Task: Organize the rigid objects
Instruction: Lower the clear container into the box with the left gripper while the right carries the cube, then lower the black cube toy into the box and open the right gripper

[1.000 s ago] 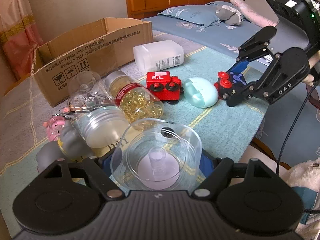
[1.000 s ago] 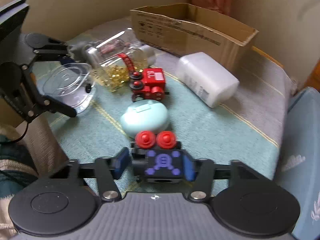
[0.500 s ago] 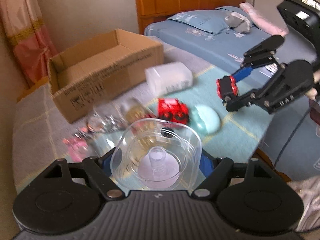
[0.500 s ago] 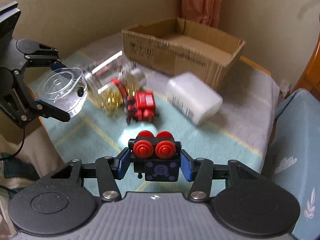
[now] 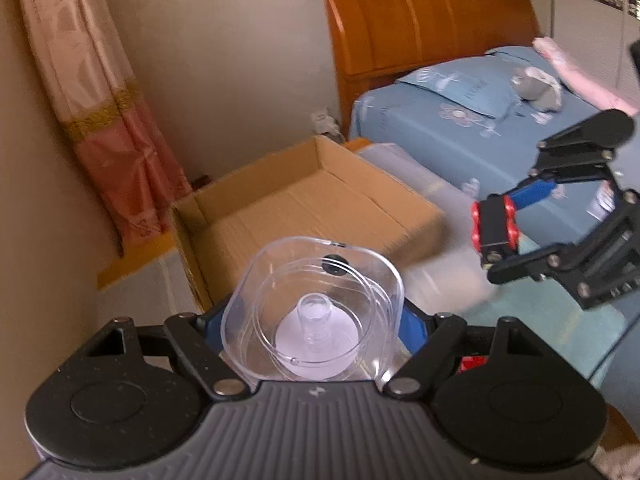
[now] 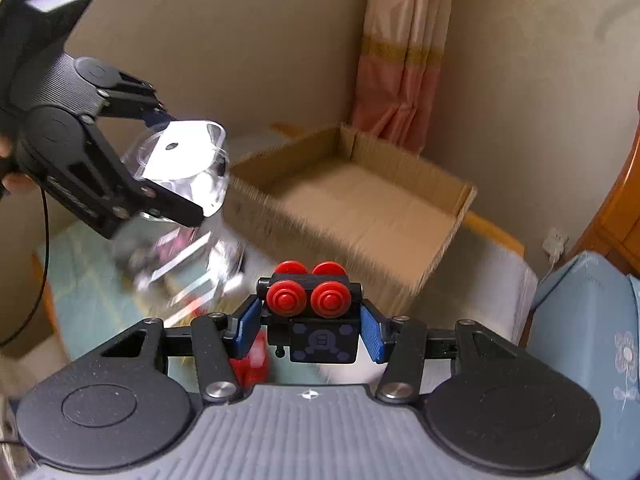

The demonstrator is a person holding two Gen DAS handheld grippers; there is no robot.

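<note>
My left gripper [image 5: 312,320] is shut on a clear plastic container [image 5: 316,312] and holds it in the air in front of the open cardboard box [image 5: 304,204]. The container also shows in the right wrist view [image 6: 188,164]. My right gripper [image 6: 310,324] is shut on a dark blue toy train car with red wheels [image 6: 316,312], lifted near the box [image 6: 360,204]. The train car shows in the left wrist view [image 5: 494,228], to the right of the box.
The box looks empty inside. Blurred bottles [image 6: 188,260] and a red toy [image 6: 250,364] lie on the teal cloth below. A white bottle [image 5: 440,276] lies by the box. A bed [image 5: 480,128], curtain [image 5: 100,100] and wall surround the table.
Both grippers have risen off the table with their objects and moved toward the cardboard box, which now fills the middle of both views.
</note>
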